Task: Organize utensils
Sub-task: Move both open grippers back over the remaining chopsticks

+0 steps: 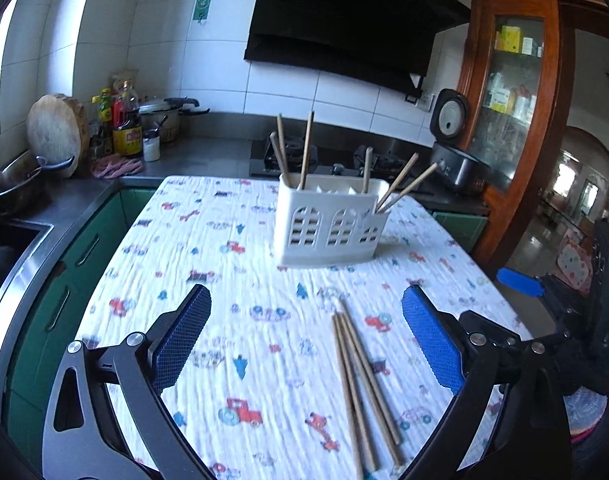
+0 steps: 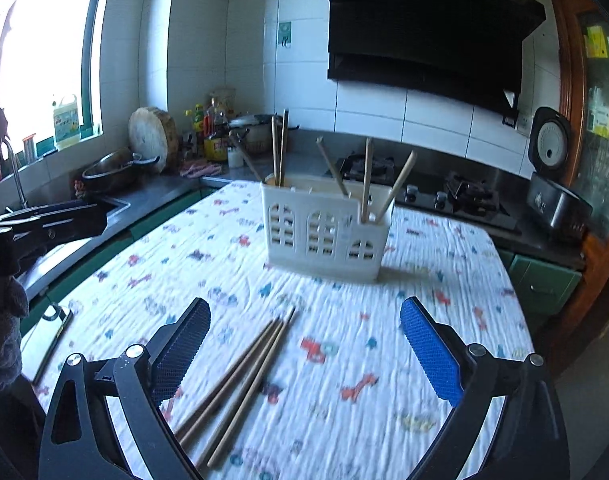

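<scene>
A white utensil holder [image 1: 328,220] with window cut-outs stands on the patterned tablecloth [image 1: 232,264]. Several wooden chopsticks [image 1: 306,148] stick up out of it. Three loose chopsticks [image 1: 360,380] lie on the cloth in front of it. My left gripper [image 1: 304,340] is open and empty above the cloth, with the loose chopsticks between its fingers, nearer the right finger. In the right wrist view the holder [image 2: 324,232] stands ahead and the loose chopsticks [image 2: 244,380] lie near the left finger. My right gripper [image 2: 304,344] is open and empty.
A steel counter with a sink [image 2: 64,216], a pan [image 1: 12,184], bottles [image 1: 124,124], a round cutting board [image 1: 56,132] and a pot runs along the left. A gas stove [image 2: 444,192] and a rice cooker [image 1: 456,148] stand behind the table. The other gripper [image 1: 520,280] shows at the right edge.
</scene>
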`<action>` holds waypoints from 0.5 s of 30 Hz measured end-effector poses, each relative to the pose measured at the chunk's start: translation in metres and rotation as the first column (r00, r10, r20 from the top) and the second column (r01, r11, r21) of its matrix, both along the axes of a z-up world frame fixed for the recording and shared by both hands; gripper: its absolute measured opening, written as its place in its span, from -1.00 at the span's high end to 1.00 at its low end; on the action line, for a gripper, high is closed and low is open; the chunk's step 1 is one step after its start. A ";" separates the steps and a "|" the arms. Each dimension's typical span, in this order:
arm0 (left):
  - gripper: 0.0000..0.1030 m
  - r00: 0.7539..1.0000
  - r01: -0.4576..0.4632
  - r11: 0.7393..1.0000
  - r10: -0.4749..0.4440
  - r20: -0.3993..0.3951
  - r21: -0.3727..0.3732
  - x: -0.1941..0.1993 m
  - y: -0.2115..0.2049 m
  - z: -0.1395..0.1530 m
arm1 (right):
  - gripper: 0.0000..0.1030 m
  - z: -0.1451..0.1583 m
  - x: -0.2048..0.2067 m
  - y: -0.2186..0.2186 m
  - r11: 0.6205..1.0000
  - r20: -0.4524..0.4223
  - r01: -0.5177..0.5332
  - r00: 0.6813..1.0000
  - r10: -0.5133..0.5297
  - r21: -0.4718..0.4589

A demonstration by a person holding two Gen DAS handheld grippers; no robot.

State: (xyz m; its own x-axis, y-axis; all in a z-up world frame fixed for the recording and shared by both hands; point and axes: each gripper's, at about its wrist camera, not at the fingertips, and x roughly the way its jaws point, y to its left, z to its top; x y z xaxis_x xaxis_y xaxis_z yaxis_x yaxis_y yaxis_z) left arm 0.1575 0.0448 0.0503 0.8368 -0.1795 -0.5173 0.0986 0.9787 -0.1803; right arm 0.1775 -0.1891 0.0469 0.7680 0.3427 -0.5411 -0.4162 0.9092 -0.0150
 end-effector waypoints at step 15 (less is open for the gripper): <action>-0.85 0.995 -0.089 0.996 0.089 -0.044 0.011 -0.031 0.019 -0.034 | -0.41 -0.088 -0.027 0.021 0.999 -0.191 0.011 0.981 -0.020 -0.051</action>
